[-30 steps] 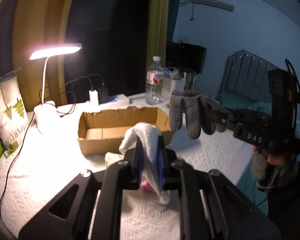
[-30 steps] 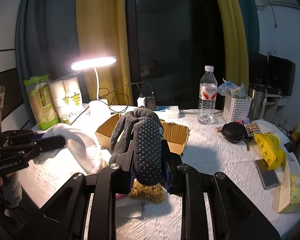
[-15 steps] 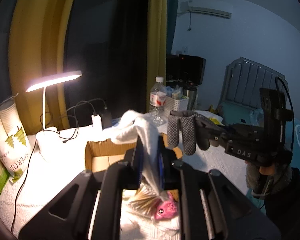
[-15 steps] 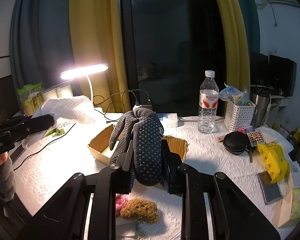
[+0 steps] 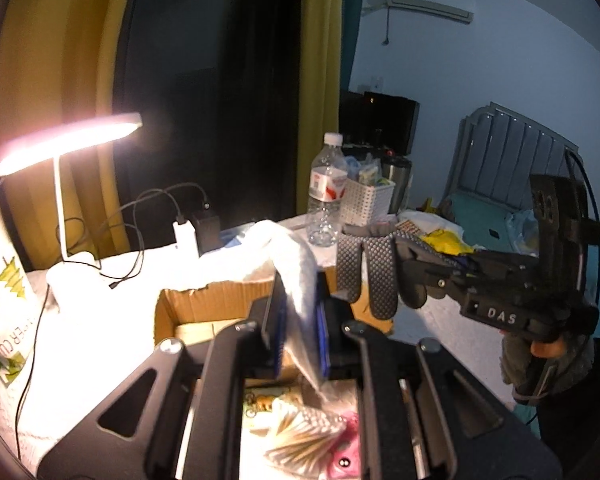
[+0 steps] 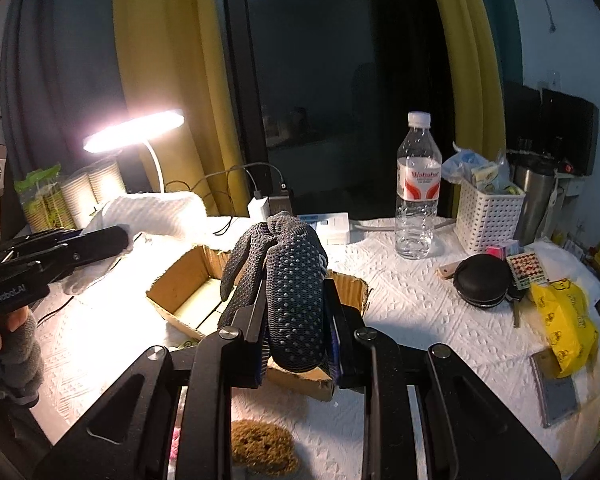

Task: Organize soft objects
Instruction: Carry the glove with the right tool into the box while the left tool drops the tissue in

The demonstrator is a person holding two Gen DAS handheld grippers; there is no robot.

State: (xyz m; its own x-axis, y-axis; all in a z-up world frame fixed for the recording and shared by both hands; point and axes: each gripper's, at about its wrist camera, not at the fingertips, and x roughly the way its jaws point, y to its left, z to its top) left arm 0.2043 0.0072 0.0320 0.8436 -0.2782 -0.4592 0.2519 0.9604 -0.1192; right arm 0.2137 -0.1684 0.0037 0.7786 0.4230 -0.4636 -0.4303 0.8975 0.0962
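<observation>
With the left hand-held gripper [image 5: 298, 322] clamped on the white cloth [image 5: 296, 264] and the right hand-held gripper [image 6: 296, 320] pinching the dotted glove [image 6: 288, 276], both above the cardboard box [image 6: 180, 280] mid-surface, each should clear the rim before releasing.

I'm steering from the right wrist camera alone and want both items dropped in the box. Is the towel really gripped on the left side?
Observer: Yes. The left wrist view shows the white towel pinched between the pads of the left claw, with its tail hanging below.
Operator: What lies under that claw?
Observer: A pink toy with a dark eye, on the table just short of the cardboard box.
Operator: How does my glove hang?
Observer: From the side, the dotted glove dangles from the right claw, fingers pointing straight down.
</observation>
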